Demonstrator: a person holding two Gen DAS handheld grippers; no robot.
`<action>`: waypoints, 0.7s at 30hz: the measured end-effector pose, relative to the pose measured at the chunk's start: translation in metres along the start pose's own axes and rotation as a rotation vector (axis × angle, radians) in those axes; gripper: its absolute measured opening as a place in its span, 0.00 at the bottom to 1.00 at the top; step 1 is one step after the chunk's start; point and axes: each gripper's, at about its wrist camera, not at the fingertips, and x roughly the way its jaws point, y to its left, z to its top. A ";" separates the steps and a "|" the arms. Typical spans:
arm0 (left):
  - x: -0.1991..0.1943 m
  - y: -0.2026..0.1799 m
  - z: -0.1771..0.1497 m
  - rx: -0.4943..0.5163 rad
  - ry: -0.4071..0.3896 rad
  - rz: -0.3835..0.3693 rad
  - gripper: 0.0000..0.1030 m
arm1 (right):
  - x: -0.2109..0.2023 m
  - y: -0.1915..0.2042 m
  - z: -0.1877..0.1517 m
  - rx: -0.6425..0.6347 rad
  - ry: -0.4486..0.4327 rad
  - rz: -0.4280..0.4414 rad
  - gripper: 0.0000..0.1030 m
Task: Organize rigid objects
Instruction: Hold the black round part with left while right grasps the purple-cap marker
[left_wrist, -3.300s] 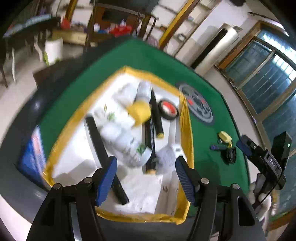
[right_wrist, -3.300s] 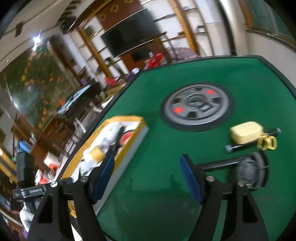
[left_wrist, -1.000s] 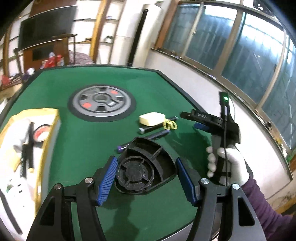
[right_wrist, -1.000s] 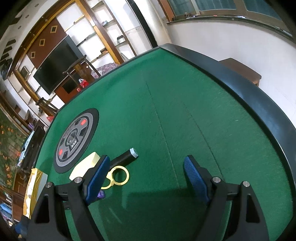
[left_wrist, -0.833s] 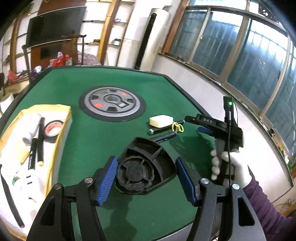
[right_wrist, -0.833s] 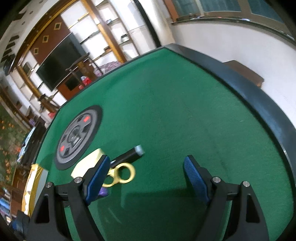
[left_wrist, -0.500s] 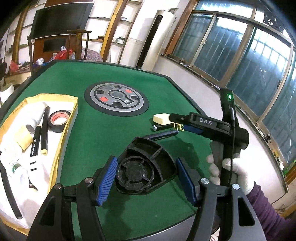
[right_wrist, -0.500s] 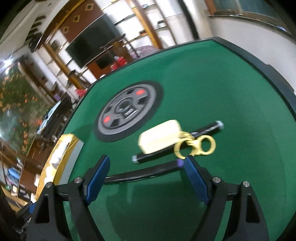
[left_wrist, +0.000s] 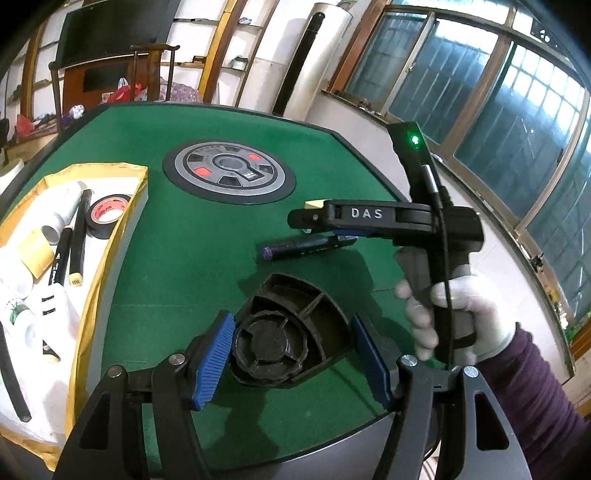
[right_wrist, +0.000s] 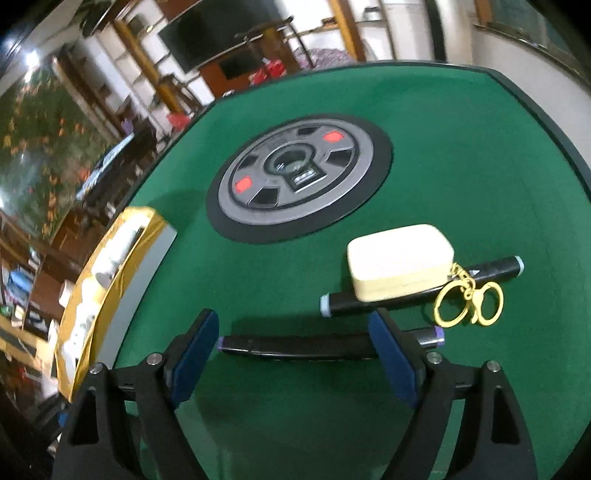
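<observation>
Left gripper (left_wrist: 291, 358): you hold the black plastic part (left_wrist: 291, 332) clamped between both pads, above the table's near edge.
Right gripper (right_wrist: 291, 354): jaws spread, empty, over the purple-capped marker (right_wrist: 295, 345).
Cream case (right_wrist: 400, 262): on the green table (right_wrist: 461, 147), resting on a second marker (right_wrist: 491, 269).

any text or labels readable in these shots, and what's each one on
"DAS": white letters on the side of the right gripper, left wrist view.
Print on the red-cored tape roll: too small to read.
Marks on the markers in the yellow-edged box: blurred.
Badge on the round table hub: unreadable.
</observation>
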 end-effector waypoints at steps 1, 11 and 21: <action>0.001 0.000 0.000 0.002 0.003 0.003 0.67 | -0.001 0.002 -0.002 -0.009 0.013 0.000 0.81; 0.012 -0.004 -0.003 0.010 0.038 0.019 0.67 | -0.012 0.012 -0.020 -0.096 0.118 -0.028 0.81; 0.007 -0.020 -0.004 0.115 -0.001 0.142 0.67 | 0.011 0.040 -0.043 -0.262 0.071 -0.220 0.45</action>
